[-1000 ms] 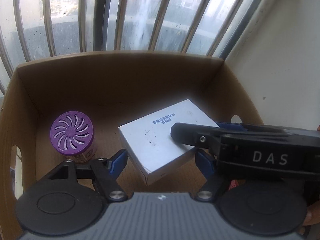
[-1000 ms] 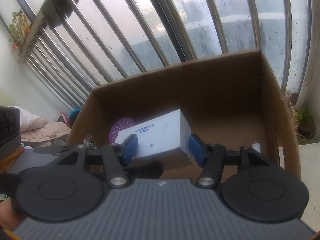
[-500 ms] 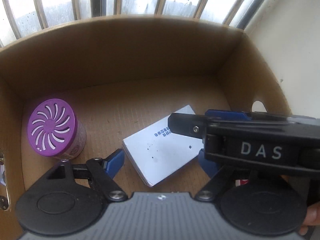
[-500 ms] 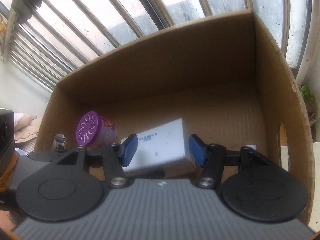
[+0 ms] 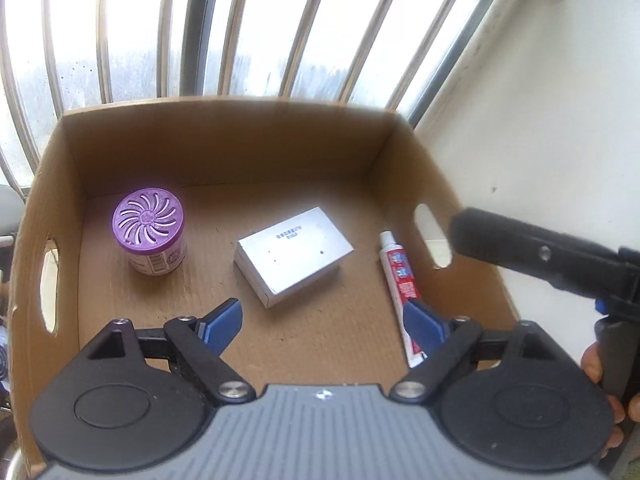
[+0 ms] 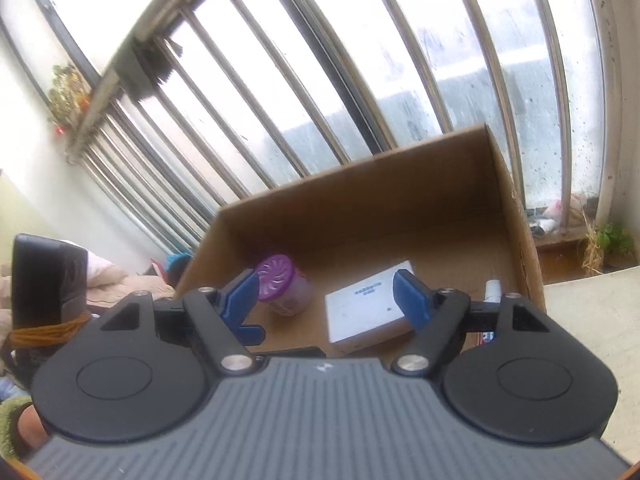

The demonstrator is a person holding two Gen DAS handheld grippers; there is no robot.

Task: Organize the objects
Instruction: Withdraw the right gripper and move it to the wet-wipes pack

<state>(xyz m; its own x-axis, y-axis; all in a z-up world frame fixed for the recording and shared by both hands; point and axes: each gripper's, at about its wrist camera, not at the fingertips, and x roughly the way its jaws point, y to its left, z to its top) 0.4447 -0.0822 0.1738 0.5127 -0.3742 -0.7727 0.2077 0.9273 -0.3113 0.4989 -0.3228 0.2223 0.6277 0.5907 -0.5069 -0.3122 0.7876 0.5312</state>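
Both your tools are opening with nothing between their pads: the left tool (image 5: 320, 320) and the right tool (image 6: 326, 296) hang above the cardboard box (image 5: 224, 144). On its floor the white carton (image 5: 294, 254) lies flat between the upright purple-lidded air freshener (image 5: 150, 236) and what looks like a toothpaste tube (image 5: 400, 276) by the right wall.

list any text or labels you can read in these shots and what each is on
None can be read.
White box: a short line of blue print on top, too small.
Purple-lidded jar: label with a barcode, blurred.
Toothpaste tube: red and blue branding, blurred.
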